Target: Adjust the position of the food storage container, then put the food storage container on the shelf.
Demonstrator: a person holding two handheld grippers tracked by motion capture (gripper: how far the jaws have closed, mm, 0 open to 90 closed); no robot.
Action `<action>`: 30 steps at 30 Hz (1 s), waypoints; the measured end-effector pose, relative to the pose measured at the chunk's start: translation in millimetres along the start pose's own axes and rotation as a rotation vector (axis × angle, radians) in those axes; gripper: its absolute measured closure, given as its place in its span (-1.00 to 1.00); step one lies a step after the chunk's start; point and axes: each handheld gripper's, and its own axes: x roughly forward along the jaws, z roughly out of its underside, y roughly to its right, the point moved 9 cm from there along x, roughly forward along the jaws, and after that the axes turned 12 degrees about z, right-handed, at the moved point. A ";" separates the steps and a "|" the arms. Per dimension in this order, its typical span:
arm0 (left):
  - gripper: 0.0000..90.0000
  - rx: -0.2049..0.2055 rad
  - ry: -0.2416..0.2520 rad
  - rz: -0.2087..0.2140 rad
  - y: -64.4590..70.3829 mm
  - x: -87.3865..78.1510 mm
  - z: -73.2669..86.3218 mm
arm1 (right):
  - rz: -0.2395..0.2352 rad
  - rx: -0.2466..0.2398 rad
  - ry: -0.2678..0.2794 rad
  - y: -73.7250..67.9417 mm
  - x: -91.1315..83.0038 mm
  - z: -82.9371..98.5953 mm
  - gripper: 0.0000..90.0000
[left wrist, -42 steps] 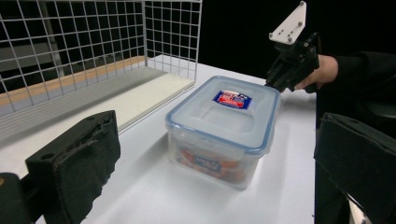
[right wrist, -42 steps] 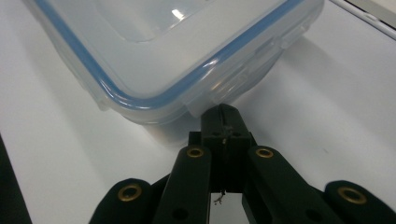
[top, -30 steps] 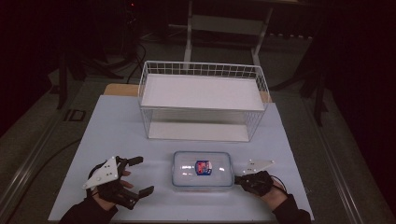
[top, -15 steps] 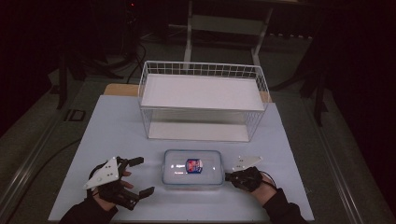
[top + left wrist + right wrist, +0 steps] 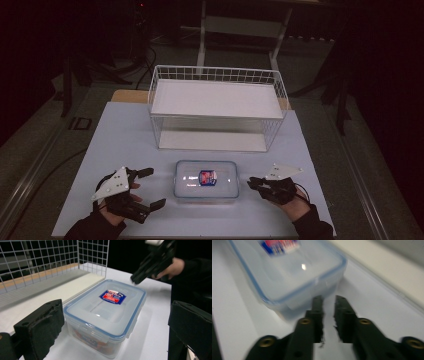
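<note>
Left hand-held gripper (image 5: 146,189): jaws wide apart, empty, just left of the clear rectangular plastic box with blue-rimmed lid (image 5: 206,180).
Right hand-held gripper (image 5: 252,183): nearly closed, empty, just right of the box.
Box: on the white surface (image 5: 125,140), in front of the white wire basket (image 5: 217,107).
Advice: square both grippers on the box ends before squeezing.

The food box (image 5: 105,315) is clear plastic with a blue seal line around its lid and a red, white and blue label (image 5: 112,296) on top. The wire basket (image 5: 218,107) is white; the table (image 5: 125,135) pale bluish-white.
</note>
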 end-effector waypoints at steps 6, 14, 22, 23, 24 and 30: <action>-0.99 0.007 -0.028 -0.008 8.6 3.7 -15.1 | -0.036 0.045 0.111 -12.1 -27.2 -24.0 -0.09; -0.99 0.029 -0.073 -0.024 14.6 2.1 -44.6 | -0.074 0.074 0.216 -18.7 -44.0 -52.4 -0.75; -0.99 -0.049 -0.089 -0.063 -1.1 4.9 -62.4 | 0.022 0.020 0.330 -10.8 -54.2 -68.5 -0.68; -0.99 -0.064 -0.090 -0.065 -3.0 5.7 -63.5 | 0.002 0.025 0.342 -11.7 -55.3 -69.8 -0.68; -0.99 -0.074 -0.092 -0.068 -4.8 6.5 -64.5 | -0.002 0.039 0.338 -12.1 -55.9 -69.7 -0.67; -0.99 -0.126 -0.131 -0.092 -16.8 14.3 -60.7 | 0.020 0.050 0.325 -11.8 -56.3 -70.2 -0.66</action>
